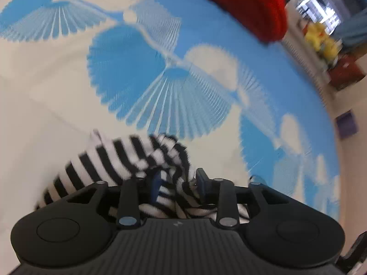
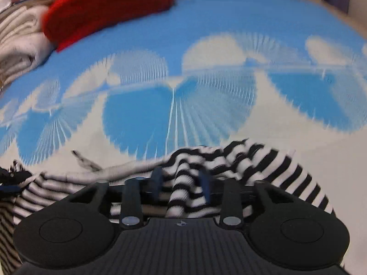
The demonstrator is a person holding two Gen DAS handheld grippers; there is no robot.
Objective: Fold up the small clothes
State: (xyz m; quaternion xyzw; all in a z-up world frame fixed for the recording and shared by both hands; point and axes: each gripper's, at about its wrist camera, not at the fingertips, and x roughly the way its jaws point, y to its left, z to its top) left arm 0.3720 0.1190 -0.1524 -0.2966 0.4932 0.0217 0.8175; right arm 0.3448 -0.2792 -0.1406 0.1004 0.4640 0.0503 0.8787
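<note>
Left wrist: my left gripper [image 1: 177, 181] has fingers parted, not clamped, with the striped top [image 1: 119, 158] bunched between them and trailing off to the left over the blue sheet [image 1: 128, 64].

Right wrist: right gripper [image 2: 181, 180] likewise open around a fold, the top stretching both ways. Blur hides any contact; a red cloth [image 2: 107, 6] lies far off.

The right gripper [image 2: 181, 183] points down at a black-and-white striped garment [image 2: 252, 160] lying crumpled on a blue-and-white patterned cloth [image 2: 142, 114]. Its 2 blue fingers [image 2: 157, 181] stand apart with a bunched fold of the stripes between them — whether the pads press it is unclear in the blur. Farther off lie a red knitted item [image 2: 107, 6] and, beside it, folded cream fabric [image 2: 20, 45].
</note>
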